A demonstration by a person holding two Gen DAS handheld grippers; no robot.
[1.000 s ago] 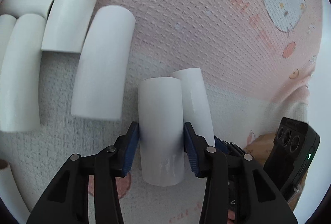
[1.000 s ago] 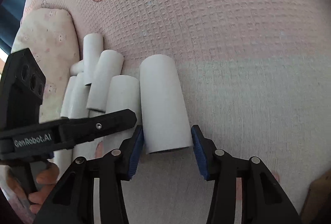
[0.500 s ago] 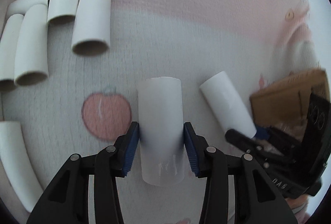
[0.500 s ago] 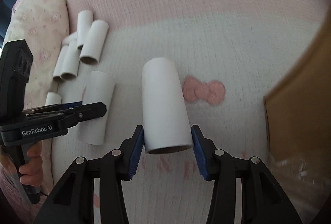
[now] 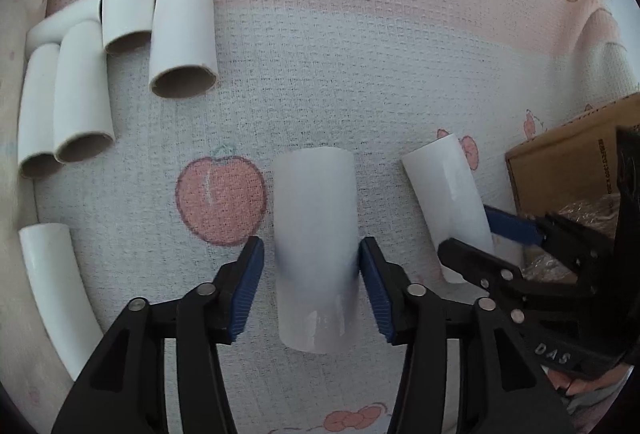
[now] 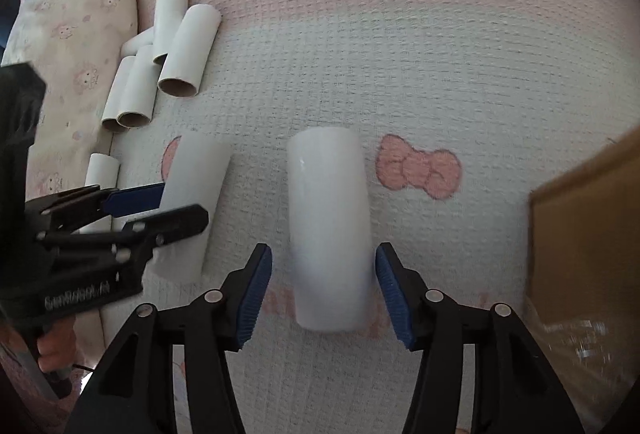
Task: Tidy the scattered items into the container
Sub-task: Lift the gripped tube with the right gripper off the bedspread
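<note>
Between the opening jaws of my left gripper (image 5: pixel 311 246) is a white cardboard tube (image 5: pixel 316 218). There is a gap at its left pad, so the tube is loose. My right gripper (image 6: pixel 323 250) is also opening around a second white tube (image 6: pixel 328 209), with space at both blue pads. Each gripper shows in the other's view: the right gripper (image 5: pixel 464 230) beside the brown cardboard box (image 5: pixel 568 169), the left gripper (image 6: pixel 184 201) at the left. The box (image 6: pixel 584 234) stands at the right edge. Whether the tubes rest on the blanket I cannot tell.
Several more white tubes (image 5: pixel 184 33) lie bunched at the upper left on the pink-and-white printed blanket (image 5: pixel 360 53), and one curved tube (image 5: pixel 56 290) lies at the lower left. A patterned pillow (image 6: pixel 76 33) borders the pile (image 6: pixel 188 49). A hand (image 6: pixel 56 350) holds the left gripper.
Both grippers carried their tubes away from the pile toward the cardboard box. Their jaws, closed on the tubes before, have now widened and gaps show at the pads.
</note>
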